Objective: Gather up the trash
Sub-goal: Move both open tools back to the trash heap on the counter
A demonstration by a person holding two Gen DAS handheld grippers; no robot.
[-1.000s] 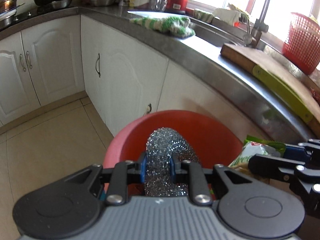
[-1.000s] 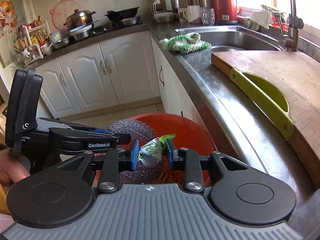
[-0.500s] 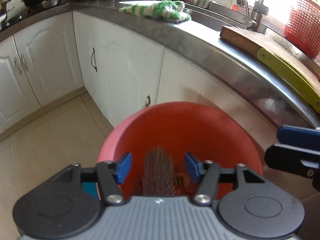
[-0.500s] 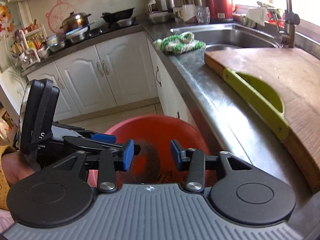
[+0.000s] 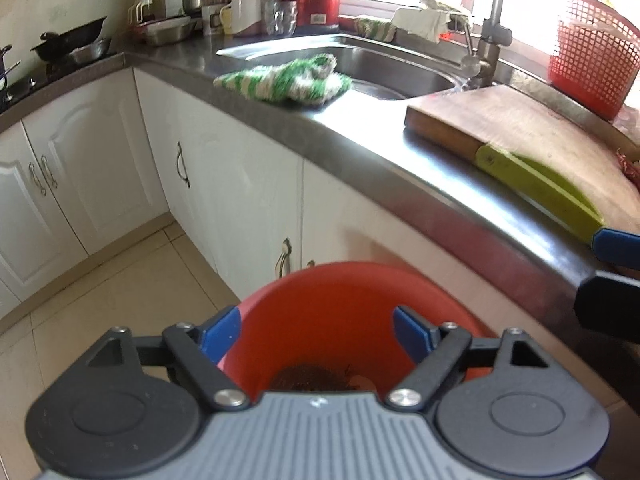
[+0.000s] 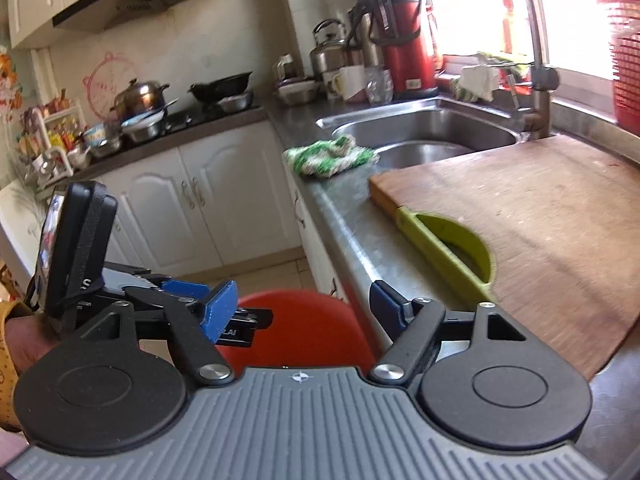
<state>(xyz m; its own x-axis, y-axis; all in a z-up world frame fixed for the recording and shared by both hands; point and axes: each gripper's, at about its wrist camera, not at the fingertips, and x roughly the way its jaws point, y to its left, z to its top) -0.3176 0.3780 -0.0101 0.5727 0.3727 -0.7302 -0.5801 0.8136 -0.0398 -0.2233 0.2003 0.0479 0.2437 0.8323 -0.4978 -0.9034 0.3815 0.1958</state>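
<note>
A red bin [image 5: 352, 300] stands on the floor against the white cabinets, below the counter edge. My left gripper [image 5: 318, 330] hangs over its mouth, jaws opening wide, nothing between them. Deep in the bin lies a dark steel-wool scourer [image 5: 308, 378] with other scraps. In the right wrist view my right gripper [image 6: 302, 312] is above the bin's rim [image 6: 304, 320], jaws also opening and empty. The left gripper [image 6: 188, 300] and a hand [image 6: 24, 344] show at its left. One blue fingertip [image 5: 616, 246] of the right gripper enters the left wrist view at right.
A grey counter [image 5: 360, 148] runs above the bin. It carries a wooden chopping board [image 6: 532, 216] with a green holder [image 6: 452, 248], a green-white cloth [image 5: 288, 78] by the steel sink [image 6: 424, 132], and a red basket [image 5: 588, 56]. Tiled floor [image 5: 104, 296] lies left of the bin.
Both grippers opened: the left let the steel-wool scourer drop into the red bin, the right let go of the green wrapper. Both then rose and pulled back from the bin.
</note>
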